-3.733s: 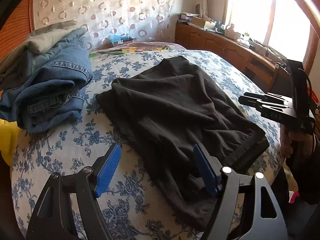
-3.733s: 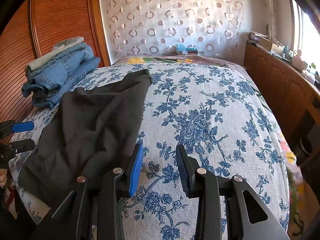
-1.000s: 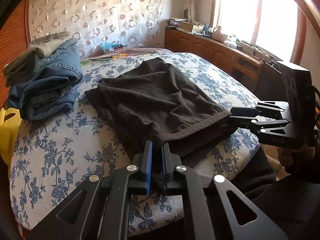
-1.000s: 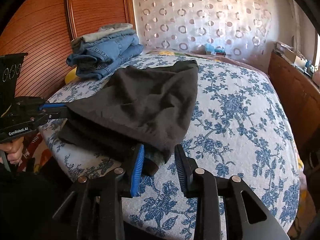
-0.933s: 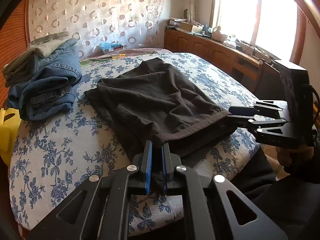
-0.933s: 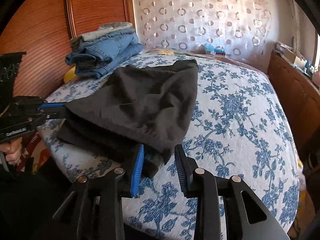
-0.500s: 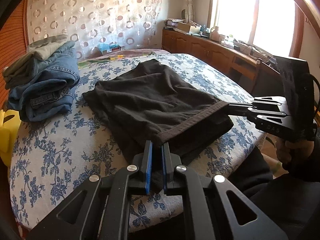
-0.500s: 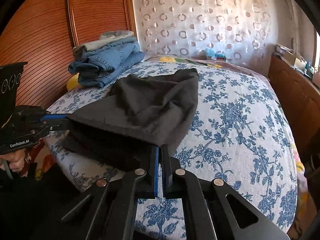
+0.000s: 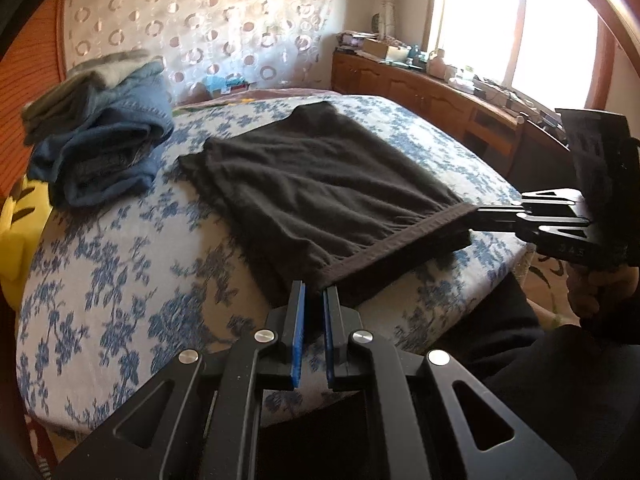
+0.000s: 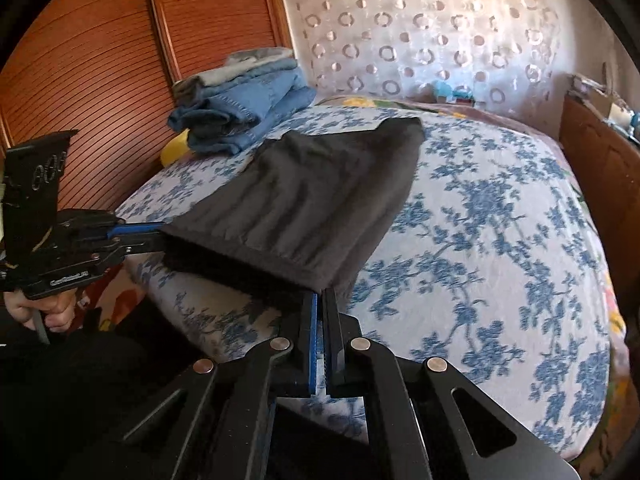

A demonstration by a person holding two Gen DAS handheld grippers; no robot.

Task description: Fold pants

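Across the near edge of a floral bed, black pants are held taut by the waistband, each corner pinched in a closed tool, left tool and right tool; both are best lifted evenly for a square fold.

The corner of the black pants held by the left gripper is hidden between its fingers. The lower layer under the waistband lies in shadow. The stack of jeans at upper left is blurred. The small things on the wooden cabinet at upper right are too small and overexposed to tell. In the right wrist view, the right gripper covers its corner of the pants.
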